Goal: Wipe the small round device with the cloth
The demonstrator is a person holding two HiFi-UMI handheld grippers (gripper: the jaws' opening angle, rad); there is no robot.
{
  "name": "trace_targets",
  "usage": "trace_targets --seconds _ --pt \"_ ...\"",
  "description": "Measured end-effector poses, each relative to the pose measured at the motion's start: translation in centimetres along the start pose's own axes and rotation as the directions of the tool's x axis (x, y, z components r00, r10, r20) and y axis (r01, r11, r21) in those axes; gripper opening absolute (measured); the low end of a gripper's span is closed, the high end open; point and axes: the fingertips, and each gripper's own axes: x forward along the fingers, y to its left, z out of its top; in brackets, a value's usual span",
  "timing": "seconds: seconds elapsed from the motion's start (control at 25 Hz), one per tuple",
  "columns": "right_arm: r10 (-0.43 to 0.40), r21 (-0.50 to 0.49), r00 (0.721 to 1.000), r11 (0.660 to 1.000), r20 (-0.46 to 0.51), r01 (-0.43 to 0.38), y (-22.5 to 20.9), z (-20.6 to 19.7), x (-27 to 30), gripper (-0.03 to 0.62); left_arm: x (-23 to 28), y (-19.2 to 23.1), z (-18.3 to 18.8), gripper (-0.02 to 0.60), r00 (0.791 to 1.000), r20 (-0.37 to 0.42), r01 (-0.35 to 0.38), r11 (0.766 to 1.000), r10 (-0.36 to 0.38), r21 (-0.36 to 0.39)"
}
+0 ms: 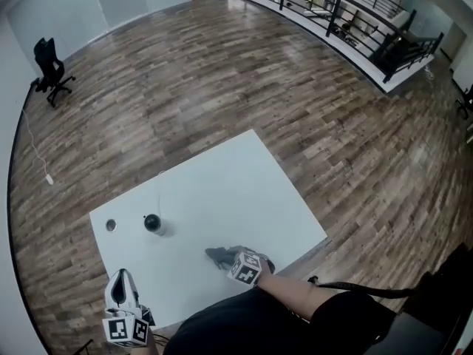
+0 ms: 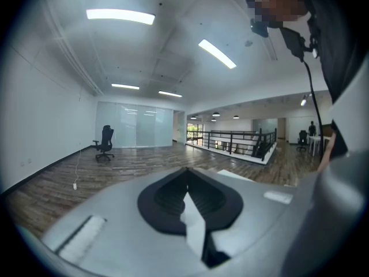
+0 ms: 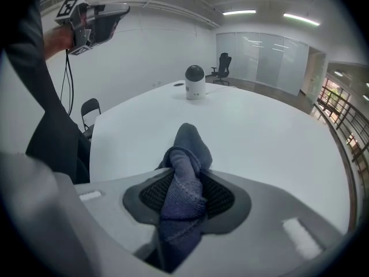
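The right gripper (image 1: 225,258) is down at the near side of the white table (image 1: 236,176), and its jaws are clamped on the cloth (image 1: 216,256). That gripper's own view leaves no doubt: a bunched fold of blue-grey fabric is squeezed between the ribbed pads, and its loose end pokes out ahead onto the tabletop. The person's forearm reaches in from the bottom edge of the head view.

The small round device (image 1: 153,223), a dark dome on a pale base, stands upright on the left part of the table. It is well apart from the cloth, and nothing touches it. A little further left lies a small round disc (image 1: 111,225), flat on the surface.

The left gripper (image 1: 122,279) is over by the table's near left corner, held clear of everything. In its own view the jaws look drawn together with nothing between them, though a pale sliver along the seam makes the very tips hard to judge. It points out across the room, roughly level, towards the office chair (image 1: 50,69) by the far wall and the black railing (image 1: 347,13) beyond the wooden floor.
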Motion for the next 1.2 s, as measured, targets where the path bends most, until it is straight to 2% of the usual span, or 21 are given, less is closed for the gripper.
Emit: trace_targets --seconds 0.16,0.36,0.6,0.8,1.2 --pt "-0.042 0.047 0.999 0.998 0.018 0.041 0.1 -0.5 -0.7 0.126 -0.3 0.7 -0.3 0.004 1.0 0.009 0.008 1.0 -0.008 -0.005" --pt "-0.073 0.052 0.996 0.996 0.043 0.071 -0.4 0.1 -1.7 0.124 -0.6 1.2 -0.3 0.003 1.0 0.03 0.002 1.0 -0.001 -0.016" --pt "-0.121 0.061 0.986 0.991 0.11 0.115 -2.5 3.0 -3.0 0.124 0.1 1.1 -1.0 0.003 0.999 0.049 0.015 1.0 -0.014 -0.022" --pt "-0.168 0.052 0.973 0.985 0.158 0.162 -5.8 5.6 -5.6 0.123 0.3 -0.6 0.3 0.003 0.998 0.067 0.023 1.0 -0.022 -0.014" --pt "-0.176 0.037 0.949 0.984 0.263 0.172 -7.3 12.8 -8.4 0.123 -0.5 -0.2 0.5 0.003 0.998 0.069 -0.004 0.999 0.008 -0.049"
